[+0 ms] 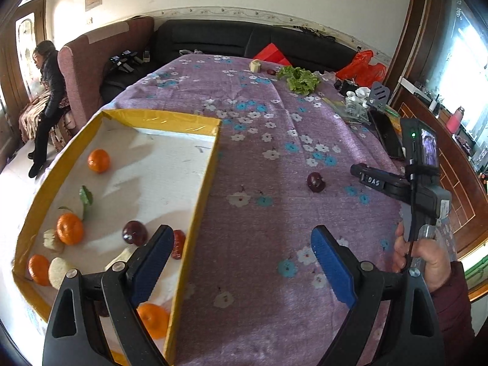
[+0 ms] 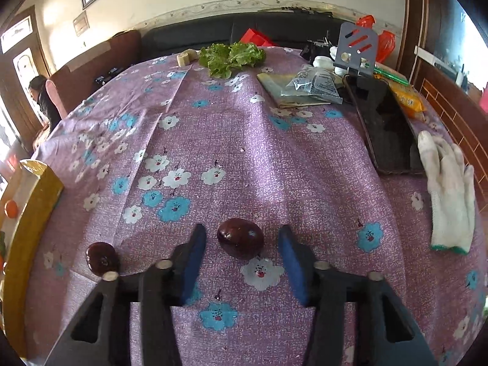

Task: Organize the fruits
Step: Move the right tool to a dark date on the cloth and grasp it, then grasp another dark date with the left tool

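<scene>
A dark red plum (image 2: 240, 238) lies on the purple flowered cloth (image 2: 244, 140) between the blue pads of my right gripper (image 2: 242, 228). Cloth shows on both sides of it, so the jaws stand open around it. A second dark red fruit (image 2: 102, 260) rests left of the left finger. My left gripper (image 1: 242, 230) is wide open and empty, straddling the right wall of the yellow-rimmed box (image 1: 201, 222). In the box lie several oranges (image 1: 98, 160), a dark red fruit (image 1: 134, 233) and pale peeled pieces (image 1: 53, 241). A hand (image 1: 421, 256) holds the right gripper (image 1: 355, 170).
Lettuce (image 2: 231, 56) and a pale chunk (image 2: 186, 58) lie at the far edge. A black tray (image 2: 387, 128), a plastic bag (image 2: 314, 87) and a white glove (image 2: 448, 189) crowd the right side. A person (image 1: 48, 91) sits beyond the table's left.
</scene>
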### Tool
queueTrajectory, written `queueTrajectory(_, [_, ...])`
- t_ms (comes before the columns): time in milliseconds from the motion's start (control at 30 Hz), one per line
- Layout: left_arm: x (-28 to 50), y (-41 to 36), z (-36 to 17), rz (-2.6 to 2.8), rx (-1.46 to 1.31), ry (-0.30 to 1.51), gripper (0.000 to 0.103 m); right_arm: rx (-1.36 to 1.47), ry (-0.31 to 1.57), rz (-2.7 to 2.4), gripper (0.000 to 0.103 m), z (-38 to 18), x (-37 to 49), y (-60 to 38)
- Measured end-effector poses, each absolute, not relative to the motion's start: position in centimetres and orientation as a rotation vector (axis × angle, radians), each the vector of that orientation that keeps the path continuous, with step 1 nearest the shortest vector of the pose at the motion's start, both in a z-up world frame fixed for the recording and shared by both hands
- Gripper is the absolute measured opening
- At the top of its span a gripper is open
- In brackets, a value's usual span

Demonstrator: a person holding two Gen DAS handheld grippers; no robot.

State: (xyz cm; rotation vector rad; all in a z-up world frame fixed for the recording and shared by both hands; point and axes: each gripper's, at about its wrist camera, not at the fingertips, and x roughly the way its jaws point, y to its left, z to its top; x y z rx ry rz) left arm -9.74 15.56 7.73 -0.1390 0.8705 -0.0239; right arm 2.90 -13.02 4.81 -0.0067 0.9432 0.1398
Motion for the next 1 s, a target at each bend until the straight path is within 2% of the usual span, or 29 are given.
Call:
queueTrajectory(67, [-9.1, 14.8, 7.7, -0.047, -0.141, 0.864, 0.091, 0.005, 0.942, 0.144, 0.036, 4.9, 2.9, -13.3])
queueTrajectory(233, [-5.8, 11.8, 6.2, -0.098, -0.095, 0.890, 0.091, 0.034, 0.944, 0.167, 0.036, 5.0, 2.8, -13.7])
queueTrajectory(300, [-4.1, 10.6, 5.4, -0.149, -0.102, 0.913, 0.086, 0.048, 0.947, 0.170, 0.036, 5.0, 2.8, -14.0])
queueTrajectory(367, [-2.6, 9.6, 4.8, -0.171, -0.092, 0.921, 0.073, 0.062, 0.951, 0.176, 0.036, 5.0, 2.7, -14.2])
queueTrajectory(633, [2.4, 7.2, 1.8, -0.194, -0.050, 0.946, 0.070, 0.086, 0.963, 0.183, 0.036, 5.1, 2.7, -14.6])
queueTrajectory(700, [3.0, 6.7, 1.4, -0.216, -0.034, 0.952, 0.066, 0.088, 0.966, 0.183, 0.036, 5.1, 2.7, -14.5])
queueTrajectory(733, [3.2, 6.4, 1.1, -0.229, -0.028, 0.957, 0.059, 0.090, 0.967, 0.183, 0.036, 5.1, 2.7, -14.6])
queueTrajectory(767, [3.4, 6.2, 0.8, -0.243, -0.025, 0.966, 0.046, 0.092, 0.968, 0.184, 0.036, 5.2, 2.7, -14.6])
queueTrajectory(833, [3.7, 5.6, 0.2, -0.260, -0.010, 0.989, 0.026, 0.100, 0.970, 0.185, 0.036, 5.2, 2.6, -14.7])
queueTrajectory(1000, [3.1, 5.6, 0.4, -0.251, -0.012, 0.960, 0.026, 0.088, 0.968, 0.184, 0.036, 5.2, 2.6, -14.5])
